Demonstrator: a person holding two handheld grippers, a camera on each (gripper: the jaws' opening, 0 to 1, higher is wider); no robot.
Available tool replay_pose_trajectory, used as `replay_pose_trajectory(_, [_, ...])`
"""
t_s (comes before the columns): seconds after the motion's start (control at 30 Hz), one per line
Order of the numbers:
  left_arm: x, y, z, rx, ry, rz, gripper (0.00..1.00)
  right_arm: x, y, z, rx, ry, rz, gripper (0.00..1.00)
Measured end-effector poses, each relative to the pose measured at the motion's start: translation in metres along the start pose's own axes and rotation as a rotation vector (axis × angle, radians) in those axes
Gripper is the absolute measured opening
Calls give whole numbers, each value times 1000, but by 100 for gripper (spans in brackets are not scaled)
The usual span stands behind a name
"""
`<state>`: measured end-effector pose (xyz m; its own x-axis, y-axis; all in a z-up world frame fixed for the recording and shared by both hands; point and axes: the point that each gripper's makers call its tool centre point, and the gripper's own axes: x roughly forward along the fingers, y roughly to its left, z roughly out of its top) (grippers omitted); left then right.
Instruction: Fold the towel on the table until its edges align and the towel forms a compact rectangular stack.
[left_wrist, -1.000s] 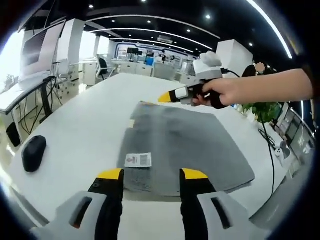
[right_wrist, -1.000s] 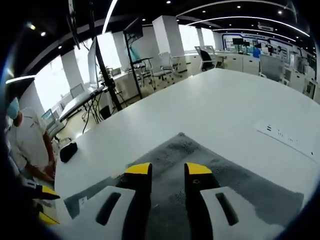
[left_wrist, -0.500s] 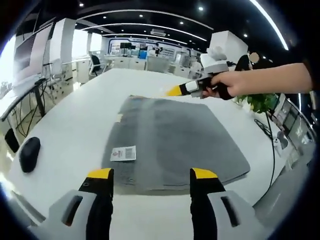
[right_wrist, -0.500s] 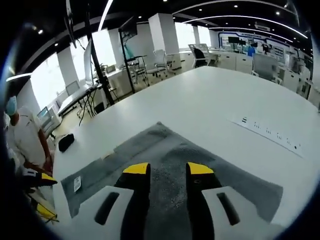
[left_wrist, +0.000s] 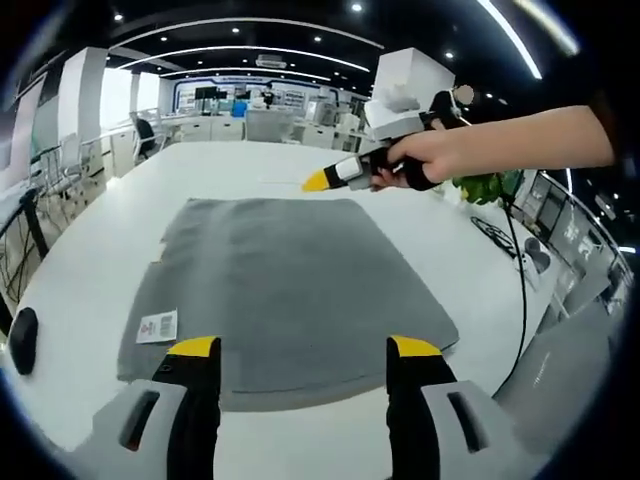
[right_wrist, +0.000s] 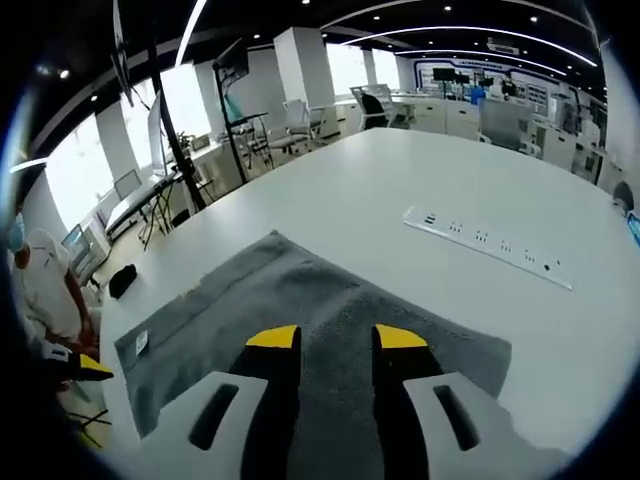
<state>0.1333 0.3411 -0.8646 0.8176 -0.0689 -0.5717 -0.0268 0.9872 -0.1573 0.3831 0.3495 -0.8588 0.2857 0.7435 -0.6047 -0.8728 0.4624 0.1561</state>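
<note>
Both tools, the left tool (left_wrist: 303, 347) and right tool (right_wrist: 336, 338), have pulled back with jaws apart and empty, leaving the grey towel (left_wrist: 280, 280) flat on the worktop (right_wrist: 420, 190), its next fold not begun.

Since a second ago my left gripper (left_wrist: 303, 348) has its jaws spread wider and sits further back from the towel (left_wrist: 280, 285), whose near edge now lies beyond the fingertips. My right gripper (left_wrist: 318, 181), at 12 o'clock in the left gripper view, has lifted off the far corner and hovers above the white table (left_wrist: 90, 270).
</note>
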Motion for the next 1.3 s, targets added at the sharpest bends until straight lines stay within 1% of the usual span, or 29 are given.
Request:
replay_pose_trajectory(0.1, [7,-19,0,35,24,-51,69,-9,-11,-4,7,0,-18,26])
replay_pose_trajectory(0.17, [10,-32,3,64,26,-77,69,-14,-19,-7,16,0,-29,26])
replay_pose_trajectory(0.23, [12,-43,3,88,37,-102,69,-19,-27,-13,45,3,-43,26])
replay_pose_trajectory(0.33, [15,-59,4,120,46,-141,69,-24,-36,-19,39,11,-58,26])
replay_pose_trajectory(0.4, [18,-66,2,136,57,-172,69,-28,-42,-23,46,15,-62,26])
replay_pose_trajectory(0.43, [20,-72,0,159,68,-196,68,-29,-44,-24,51,17,-66,26])
replay_pose_trajectory(0.5, [24,-76,-2,209,85,-199,67,-32,-49,-26,86,11,-70,26])
replay_pose_trajectory(0.53, [26,-79,-2,238,86,-207,67,-33,-51,-27,81,12,-72,26])
replay_pose_trajectory(0.6, [30,-84,-2,265,92,-221,67,-37,-55,-31,61,23,-85,26])
replay_pose_trajectory(0.73, [37,-95,-2,281,99,-265,67,-41,-61,-37,60,29,-92,25])
replay_pose_trajectory(0.83, [44,-107,-4,308,109,-309,66,-43,-68,-45,56,45,-101,25])
replay_pose_trajectory(0.93, [49,-116,-4,330,112,-338,65,-42,-73,-51,63,55,-107,25])
replay_pose_trajectory(1.1, [54,-129,-6,392,114,-374,60,-39,-77,-54,72,61,-109,24])
replay_pose_trajectory(1.27, [62,-142,-10,415,123,-408,55,-34,-84,-57,82,68,-112,24])
replay_pose_trajectory(1.3, [62,-144,-10,419,123,-415,54,-33,-87,-57,96,68,-121,23])
